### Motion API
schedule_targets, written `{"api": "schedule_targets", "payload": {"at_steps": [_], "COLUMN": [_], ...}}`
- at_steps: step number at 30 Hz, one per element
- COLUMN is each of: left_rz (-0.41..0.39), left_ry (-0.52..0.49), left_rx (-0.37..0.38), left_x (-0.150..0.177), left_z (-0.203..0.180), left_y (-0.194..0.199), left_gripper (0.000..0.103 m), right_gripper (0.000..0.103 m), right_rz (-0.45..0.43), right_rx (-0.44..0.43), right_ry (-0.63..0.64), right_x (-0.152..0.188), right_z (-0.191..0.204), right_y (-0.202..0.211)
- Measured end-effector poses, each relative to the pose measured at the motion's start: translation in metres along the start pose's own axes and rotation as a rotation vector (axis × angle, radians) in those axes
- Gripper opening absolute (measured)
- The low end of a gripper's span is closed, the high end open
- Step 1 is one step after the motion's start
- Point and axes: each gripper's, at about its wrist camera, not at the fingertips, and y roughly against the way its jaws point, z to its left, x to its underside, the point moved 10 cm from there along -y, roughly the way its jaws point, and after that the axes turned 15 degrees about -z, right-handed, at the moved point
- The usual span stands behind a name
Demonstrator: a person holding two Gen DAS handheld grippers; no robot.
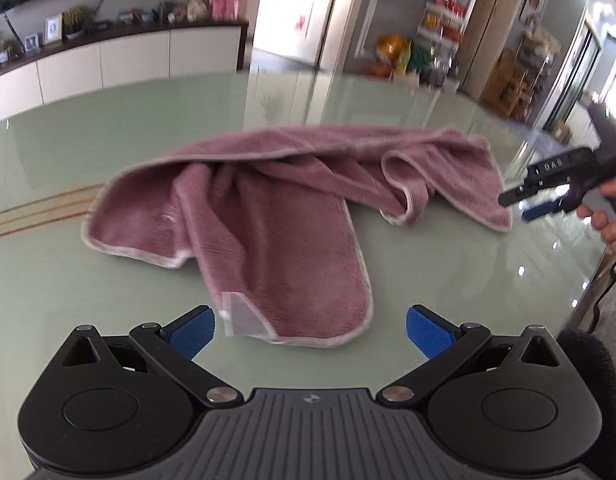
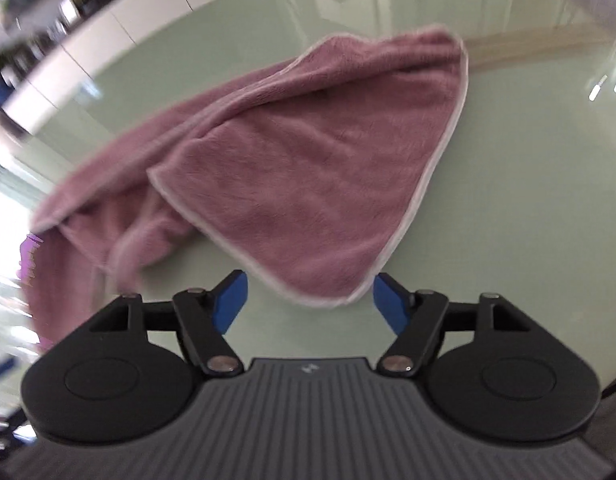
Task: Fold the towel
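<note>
On a glossy pale-green desk (image 1: 68,152) in a living room, the pink towel (image 1: 268,200) lies crumpled, long axis running 9 to 3 o'clock. The left gripper (image 1: 310,330) is spread wide, a corner at its 12 o'clock. The right gripper (image 2: 310,300), equally released, also has a corner at 12 o'clock; both look equally near.

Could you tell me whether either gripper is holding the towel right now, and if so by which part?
Nothing is held. The left gripper and right gripper are both open, each facing a corner of the pink towel.
</note>
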Motion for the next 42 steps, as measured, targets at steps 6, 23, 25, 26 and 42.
{"api": "schedule_targets", "payload": {"at_steps": [6, 23, 25, 26, 42], "left_rz": [0.018, 0.046, 0.045, 0.045, 0.034], "left_ry": [-0.027, 0.0, 0.0, 0.001, 0.004], "left_rx": [0.021, 0.014, 0.014, 0.015, 0.024], "left_x": [0.01, 0.018, 0.018, 0.018, 0.017], "left_z": [-0.009, 0.003, 0.003, 0.003, 0.007], "left_y": [-0.001, -0.001, -0.001, -0.001, 0.006], "left_gripper": [0.103, 0.103, 0.103, 0.103, 0.103], "right_gripper": [0.05, 0.006, 0.006, 0.006, 0.04], "right_rz": [0.037, -0.03, -0.03, -0.029, -0.089], "right_rx": [0.045, 0.119, 0.139, 0.152, 0.286], "right_ry": [0.085, 0.207, 0.211, 0.216, 0.164], "right_x": [0.015, 0.01, 0.007, 0.004, -0.031], "right_z": [0.003, -0.084, -0.097, -0.107, -0.204], "right_y": [-0.018, 0.007, 0.01, 0.014, 0.037]}}
